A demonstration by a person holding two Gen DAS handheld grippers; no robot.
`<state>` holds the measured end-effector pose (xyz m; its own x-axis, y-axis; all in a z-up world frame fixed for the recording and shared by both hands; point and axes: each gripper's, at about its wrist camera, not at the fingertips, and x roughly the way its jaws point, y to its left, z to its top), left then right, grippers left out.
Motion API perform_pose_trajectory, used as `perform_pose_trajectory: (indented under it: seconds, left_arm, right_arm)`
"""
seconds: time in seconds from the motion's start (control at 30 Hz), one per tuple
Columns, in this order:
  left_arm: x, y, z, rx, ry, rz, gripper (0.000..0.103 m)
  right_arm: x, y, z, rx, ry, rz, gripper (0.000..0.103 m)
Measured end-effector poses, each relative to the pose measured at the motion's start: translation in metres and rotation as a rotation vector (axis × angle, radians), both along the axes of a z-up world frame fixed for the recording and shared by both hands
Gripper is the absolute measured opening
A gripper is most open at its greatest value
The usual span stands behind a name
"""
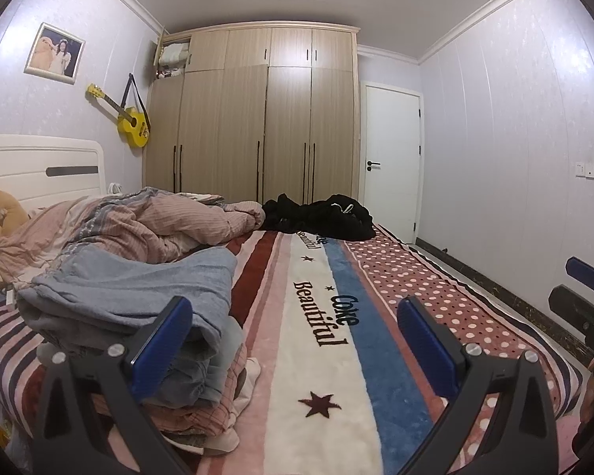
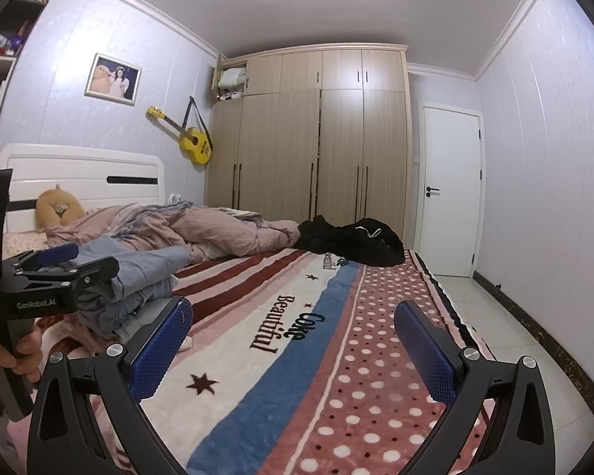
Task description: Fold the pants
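Between garments, judging by the bed | my left gripper (image 1: 295, 340) and right gripper (image 2: 293, 340) jaws wide, empty | black pants (image 1: 320, 215) heaped at bed's far edge, well apart | next: reach, grasp waistband, spread flat

Bare blanket (image 2: 297, 356) lies open ahead; folded stack (image 1: 146, 316) and rumpled quilt (image 1: 138, 221) crowd the left.
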<state>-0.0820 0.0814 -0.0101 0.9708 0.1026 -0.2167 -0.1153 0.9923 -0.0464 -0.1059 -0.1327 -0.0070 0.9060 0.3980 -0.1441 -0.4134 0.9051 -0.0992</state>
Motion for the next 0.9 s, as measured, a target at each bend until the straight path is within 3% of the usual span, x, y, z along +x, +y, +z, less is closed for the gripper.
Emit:
perform_pose_trajectory:
  seconds: [0.9]
  left_arm:
    - [0.0,0.004,-0.004,0.003,0.009,0.005,0.102]
  right_arm:
    - [-0.009,0.014,-0.007,0.012,0.017,-0.002,0.102]
